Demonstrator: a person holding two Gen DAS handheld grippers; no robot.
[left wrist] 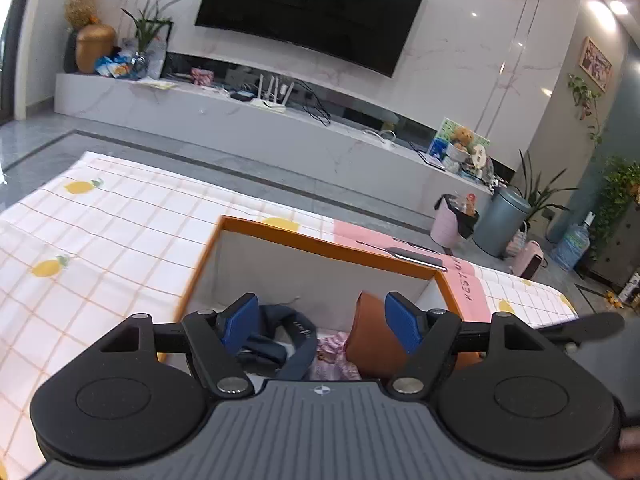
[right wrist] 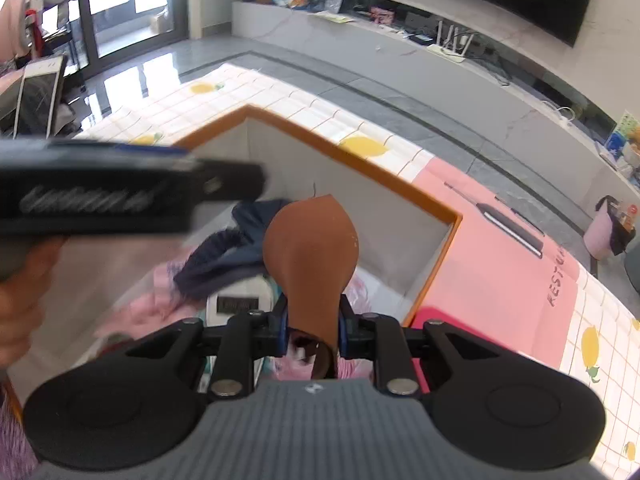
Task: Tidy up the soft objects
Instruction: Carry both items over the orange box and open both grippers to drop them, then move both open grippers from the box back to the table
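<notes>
An orange-rimmed box (left wrist: 320, 246) with pale walls stands on the lemon-print cloth; it also shows in the right wrist view (right wrist: 392, 184). Inside lie a dark navy garment (left wrist: 288, 336), pink patterned fabric (left wrist: 332, 364) and a white item with a dark label (right wrist: 240, 300). My right gripper (right wrist: 312, 322) is shut on a brown leather-like soft piece (right wrist: 312, 248), held upright over the box. That piece (left wrist: 372, 332) also shows by the left gripper's right finger. My left gripper (left wrist: 322, 320) is open above the box contents, holding nothing; it crosses the right view, blurred (right wrist: 100, 192).
A pink placemat (right wrist: 500, 264) with a dark pen-like object (right wrist: 512, 230) lies right of the box. The lemon-print cloth (left wrist: 100, 248) spreads to the left. A TV console (left wrist: 240, 120), bins (left wrist: 500, 220) and plants stand beyond. A tablet (right wrist: 36, 96) stands far left.
</notes>
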